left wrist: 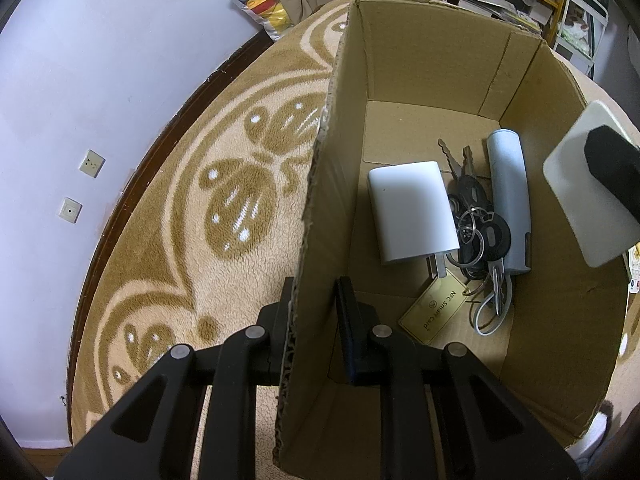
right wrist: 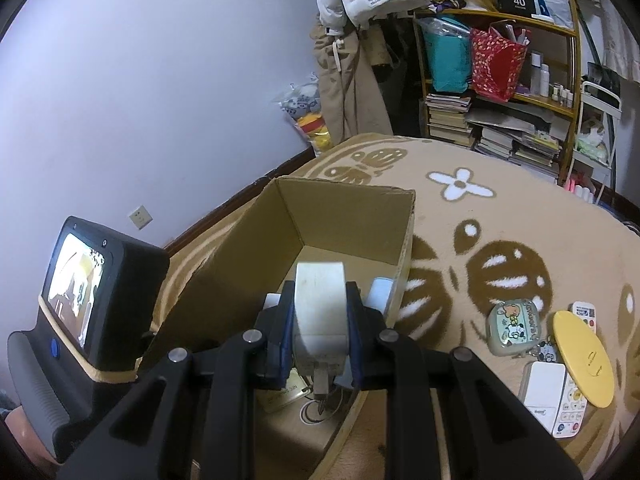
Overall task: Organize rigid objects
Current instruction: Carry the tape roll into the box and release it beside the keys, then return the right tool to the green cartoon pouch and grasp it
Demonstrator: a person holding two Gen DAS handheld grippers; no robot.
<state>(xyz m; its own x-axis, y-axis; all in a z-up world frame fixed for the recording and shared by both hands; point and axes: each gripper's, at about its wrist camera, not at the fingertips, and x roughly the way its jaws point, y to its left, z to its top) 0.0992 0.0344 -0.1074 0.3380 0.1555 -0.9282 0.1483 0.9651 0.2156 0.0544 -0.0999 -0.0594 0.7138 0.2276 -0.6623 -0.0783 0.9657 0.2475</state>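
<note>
cardboard box wall pinched in left fingers, right fingers clamping white charger above box

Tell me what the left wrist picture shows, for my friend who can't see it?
The left gripper pinches the wall of a cardboard box on a tan rug. Inside lie a white charger, keys, a grey tube and a gold card.
</note>
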